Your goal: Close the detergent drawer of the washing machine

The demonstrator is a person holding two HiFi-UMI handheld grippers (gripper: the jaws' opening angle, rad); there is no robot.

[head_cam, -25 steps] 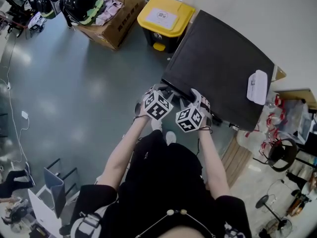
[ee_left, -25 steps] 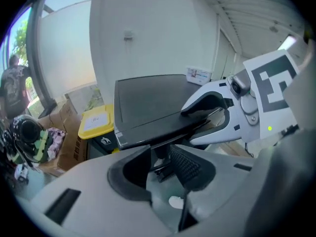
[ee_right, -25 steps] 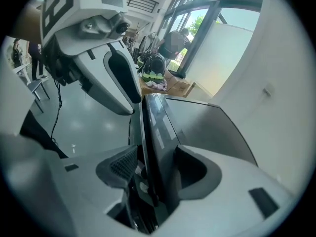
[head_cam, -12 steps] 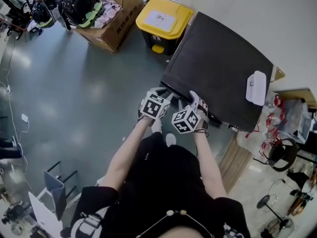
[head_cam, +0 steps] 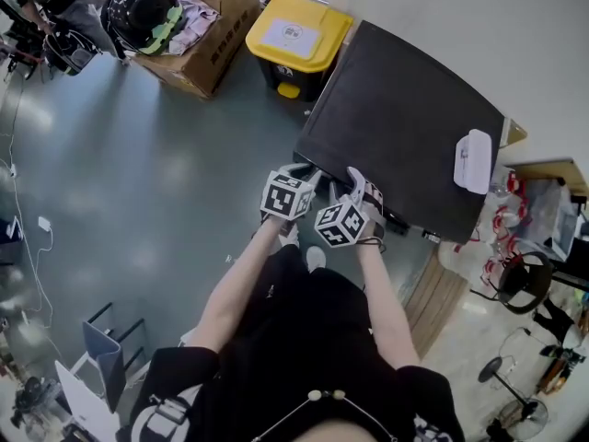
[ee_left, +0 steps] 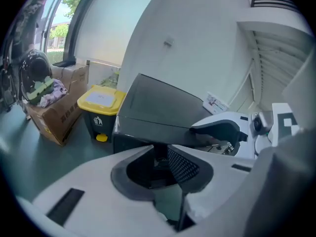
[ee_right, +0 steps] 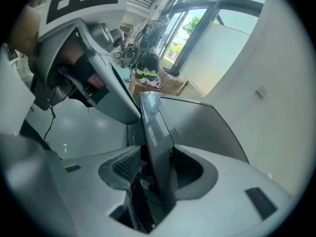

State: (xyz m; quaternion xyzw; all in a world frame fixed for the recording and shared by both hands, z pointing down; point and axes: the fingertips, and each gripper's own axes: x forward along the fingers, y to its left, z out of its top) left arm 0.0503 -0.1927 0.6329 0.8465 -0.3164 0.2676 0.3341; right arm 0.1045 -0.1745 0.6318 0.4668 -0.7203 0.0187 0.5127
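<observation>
Dark-grey washing machine (head_cam: 405, 127), seen from above. Its detergent drawer (ee_right: 157, 127) stands out at the front top corner. Your right gripper (ee_right: 148, 164) has just been closing and now pinches the drawer's upright panel. Your left gripper (ee_left: 160, 154), likewise closing, nips a thin dark edge of the drawer.

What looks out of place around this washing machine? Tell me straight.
Nothing spilled or broken shows. Only a small white box lies flat on the washing machine top, close to its right edge, and a helmet sits on clothes in an open cardboard box. The drawer cannot be made out.
</observation>
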